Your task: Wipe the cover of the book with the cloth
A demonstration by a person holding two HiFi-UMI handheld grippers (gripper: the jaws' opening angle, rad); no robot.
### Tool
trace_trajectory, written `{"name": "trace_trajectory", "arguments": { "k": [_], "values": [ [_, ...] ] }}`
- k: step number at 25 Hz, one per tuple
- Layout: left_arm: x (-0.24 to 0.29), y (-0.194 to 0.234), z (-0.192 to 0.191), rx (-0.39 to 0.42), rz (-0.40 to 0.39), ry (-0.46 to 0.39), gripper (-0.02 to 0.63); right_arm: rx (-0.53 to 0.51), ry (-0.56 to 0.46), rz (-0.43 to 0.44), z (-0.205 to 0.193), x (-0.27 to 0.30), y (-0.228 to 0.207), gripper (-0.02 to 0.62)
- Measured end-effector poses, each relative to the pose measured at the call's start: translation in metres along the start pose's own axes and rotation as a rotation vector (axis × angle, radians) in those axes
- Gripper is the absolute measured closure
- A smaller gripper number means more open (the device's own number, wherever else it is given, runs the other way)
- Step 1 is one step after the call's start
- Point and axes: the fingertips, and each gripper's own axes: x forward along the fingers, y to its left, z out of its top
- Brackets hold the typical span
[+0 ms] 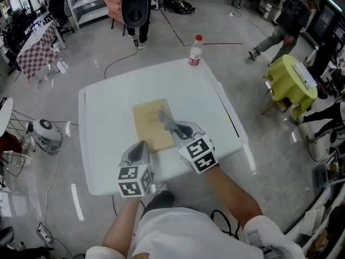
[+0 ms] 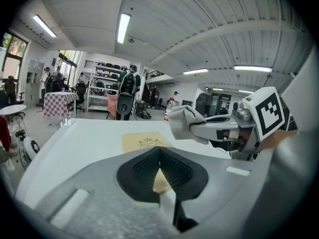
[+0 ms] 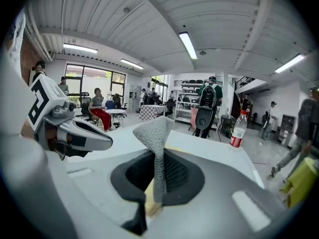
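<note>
The tan book (image 1: 150, 117) lies flat at the middle of the white table (image 1: 108, 117). The right gripper (image 1: 173, 127) has its fingers clamped on a grey cloth (image 1: 165, 120), which is over the book's lower right part. The left gripper (image 1: 141, 146), fingers together, is at the book's lower left corner. A bottle (image 1: 195, 51) stands at the table's upper edge.

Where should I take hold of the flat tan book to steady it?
Probably its near left corner, coming in low from your side: the flat tan book lies face-up on the white table, so only edges can be pinched.
</note>
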Motion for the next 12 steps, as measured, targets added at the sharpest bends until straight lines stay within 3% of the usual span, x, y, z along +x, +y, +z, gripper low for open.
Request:
{"name": "trace_trajectory", "arguments": {
  "k": [12],
  "values": [
    [0.049,0.061,0.009,-0.058,-0.001,0.019,0.6,-0.337,0.139,-0.017,0.014,0.112,-0.046,0.578]
  ]
}}
